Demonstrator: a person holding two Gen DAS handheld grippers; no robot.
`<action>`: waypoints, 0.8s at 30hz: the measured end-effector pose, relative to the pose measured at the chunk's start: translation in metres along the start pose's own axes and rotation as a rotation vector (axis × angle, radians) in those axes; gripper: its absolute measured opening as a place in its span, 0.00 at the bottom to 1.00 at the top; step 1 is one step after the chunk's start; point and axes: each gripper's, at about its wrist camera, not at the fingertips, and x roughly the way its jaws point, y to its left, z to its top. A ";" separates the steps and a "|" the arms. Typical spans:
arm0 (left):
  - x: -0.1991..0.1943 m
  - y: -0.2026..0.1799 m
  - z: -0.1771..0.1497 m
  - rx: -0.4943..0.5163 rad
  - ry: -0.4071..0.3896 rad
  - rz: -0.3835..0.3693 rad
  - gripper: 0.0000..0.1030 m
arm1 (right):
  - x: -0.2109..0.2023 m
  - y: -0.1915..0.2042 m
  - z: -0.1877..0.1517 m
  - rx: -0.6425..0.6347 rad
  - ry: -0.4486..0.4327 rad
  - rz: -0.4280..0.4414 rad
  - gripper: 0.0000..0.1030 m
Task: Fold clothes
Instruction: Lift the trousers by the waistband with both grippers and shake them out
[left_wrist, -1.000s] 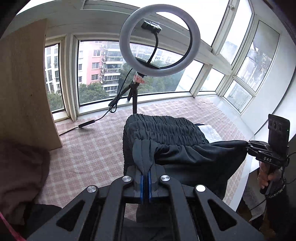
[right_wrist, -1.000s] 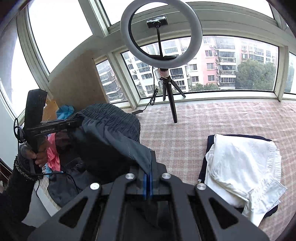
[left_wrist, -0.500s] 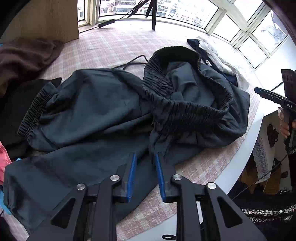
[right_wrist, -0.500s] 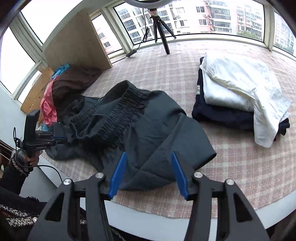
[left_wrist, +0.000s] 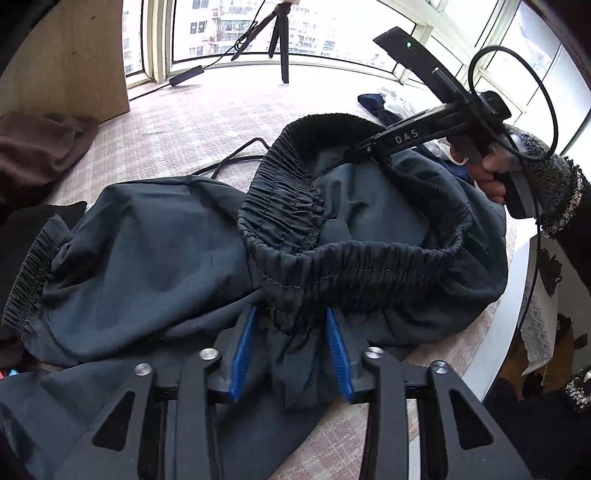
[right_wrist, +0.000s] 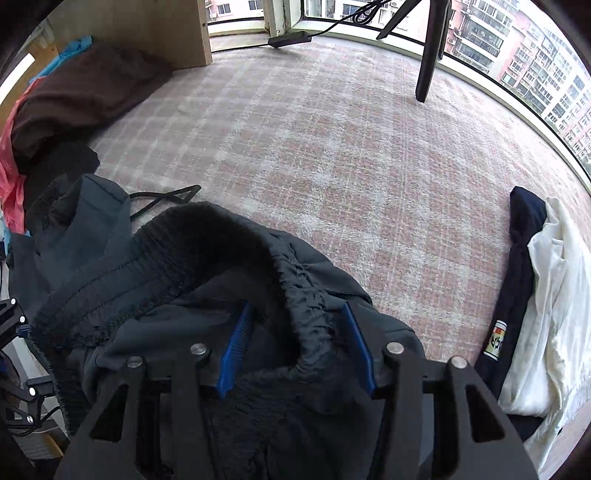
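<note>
While the dark trousers (left_wrist: 155, 258) lie soft and limp on the counter (right_wrist: 332, 147), my left tool (left_wrist: 290, 347) and right tool (right_wrist: 295, 350) close narrowly around their gathered elastic waistband (left_wrist: 369, 266), the firmest hold.

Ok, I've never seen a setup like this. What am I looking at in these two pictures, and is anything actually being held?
There is no robot here. A person holds a two-finger tool in each hand, and each tool has a camera looking along its blue-padded fingers. One picture is from the left tool, the other from the right tool. On the checked cloth lie dark trousers, with unfolded clothes on one side and a folded pile on the other. Both tools straddle the trousers' elastic waistband. Their jaws have just been closing, but the pads are still apart, so nothing is gripped yet.
</note>
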 end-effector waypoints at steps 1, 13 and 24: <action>-0.001 -0.002 0.001 -0.004 -0.013 -0.030 0.11 | -0.007 -0.006 -0.004 0.014 -0.018 0.012 0.08; -0.032 -0.101 -0.021 0.211 -0.088 -0.348 0.09 | -0.127 -0.106 -0.102 0.322 -0.186 -0.030 0.09; 0.012 -0.116 -0.016 0.283 -0.025 -0.262 0.31 | -0.098 -0.126 -0.147 0.428 -0.094 -0.107 0.15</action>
